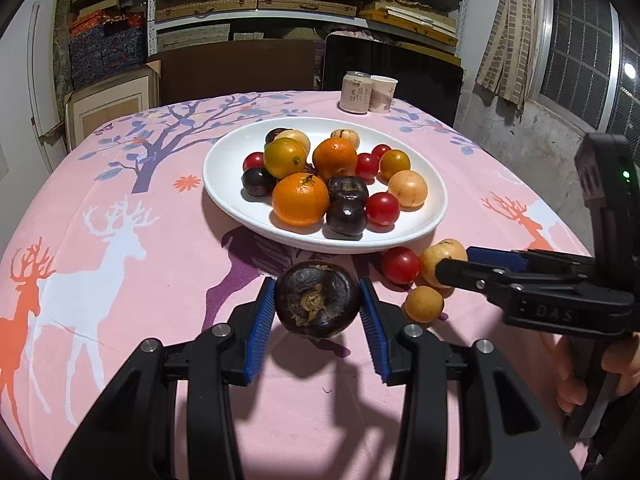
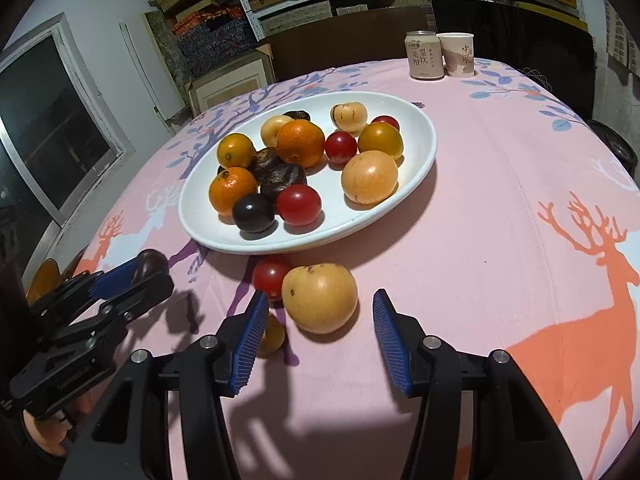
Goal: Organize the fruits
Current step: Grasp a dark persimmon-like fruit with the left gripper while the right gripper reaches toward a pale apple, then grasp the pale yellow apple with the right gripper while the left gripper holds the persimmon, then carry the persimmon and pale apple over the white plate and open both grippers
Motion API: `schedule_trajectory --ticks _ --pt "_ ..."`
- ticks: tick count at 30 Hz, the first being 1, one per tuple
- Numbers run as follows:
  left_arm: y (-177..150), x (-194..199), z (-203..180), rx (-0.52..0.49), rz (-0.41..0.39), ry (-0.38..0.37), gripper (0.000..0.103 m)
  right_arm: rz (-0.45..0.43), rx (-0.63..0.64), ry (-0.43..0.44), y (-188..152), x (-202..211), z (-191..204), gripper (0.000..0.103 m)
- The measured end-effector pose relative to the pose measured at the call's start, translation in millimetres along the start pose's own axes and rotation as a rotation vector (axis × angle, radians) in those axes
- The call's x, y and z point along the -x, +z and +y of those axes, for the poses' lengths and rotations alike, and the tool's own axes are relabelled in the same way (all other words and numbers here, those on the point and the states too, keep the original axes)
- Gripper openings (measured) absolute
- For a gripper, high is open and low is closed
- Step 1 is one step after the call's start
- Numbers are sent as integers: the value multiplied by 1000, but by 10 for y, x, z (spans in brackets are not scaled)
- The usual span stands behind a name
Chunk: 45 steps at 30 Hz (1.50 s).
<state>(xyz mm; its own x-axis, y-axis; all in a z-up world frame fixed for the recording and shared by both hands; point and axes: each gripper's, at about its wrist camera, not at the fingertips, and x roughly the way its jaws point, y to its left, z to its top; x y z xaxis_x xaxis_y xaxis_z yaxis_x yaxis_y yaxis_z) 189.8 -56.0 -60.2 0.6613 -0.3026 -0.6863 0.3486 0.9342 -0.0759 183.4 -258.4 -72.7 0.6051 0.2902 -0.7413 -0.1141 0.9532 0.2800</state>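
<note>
Where the pink tablecloth [image 1: 168,312] runs closest to the cameras, printed with white and orange deer and a purple tree, the left gripper [image 1: 318,304] pinches a dark purple-brown fruit [image 1: 317,299] between its blue pads, the fruit's dried calyx facing the lens. Just to its right, the right gripper [image 2: 320,322] stands spread, its jaws flanking a yellow pear-like fruit [image 2: 319,298] that rests on the cloth without either pad touching it. A red cherry tomato [image 2: 271,275] lies against that fruit's far left side, and a small yellow-brown fruit [image 2: 273,336] sits partly hidden behind the right gripper's left pad.

Beyond these, a white oval plate [image 1: 224,168] holds the gathered fruit: oranges, red tomatoes, dark round fruits and pale yellow ones, packed close together. Farther back on the table stand a drink can [image 2: 424,55] and a paper cup [image 2: 456,54], side by side and touching.

Behind the table are dark chair backs, then metal shelving stacked with woven and patterned boxes. A barred window and a hanging checked cloth show on the right wall.
</note>
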Motion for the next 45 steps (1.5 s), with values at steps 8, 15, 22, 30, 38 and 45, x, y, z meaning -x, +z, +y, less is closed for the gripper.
schedule_trajectory --ticks 8,15,22,30,38,45 --pt "-4 -29 12 6 11 1 41 -10 -12 44 -31 -93 -40 42" --pt "-4 -47 33 13 17 6 41 -44 6 31 -82 12 1 42" --pt "-12 -13 56 24 5 18 41 -82 12 29 -131 172 -7 42" --pt "-68 132 80 39 -22 25 41 -103 -10 42 -250 356 -100 42" --pt "-162 290 94 51 -37 26 41 -126 -22 66 -404 579 -169 42" --pt "-196 385 29 38 -40 42 41 -144 -13 97 -502 749 -143 42"
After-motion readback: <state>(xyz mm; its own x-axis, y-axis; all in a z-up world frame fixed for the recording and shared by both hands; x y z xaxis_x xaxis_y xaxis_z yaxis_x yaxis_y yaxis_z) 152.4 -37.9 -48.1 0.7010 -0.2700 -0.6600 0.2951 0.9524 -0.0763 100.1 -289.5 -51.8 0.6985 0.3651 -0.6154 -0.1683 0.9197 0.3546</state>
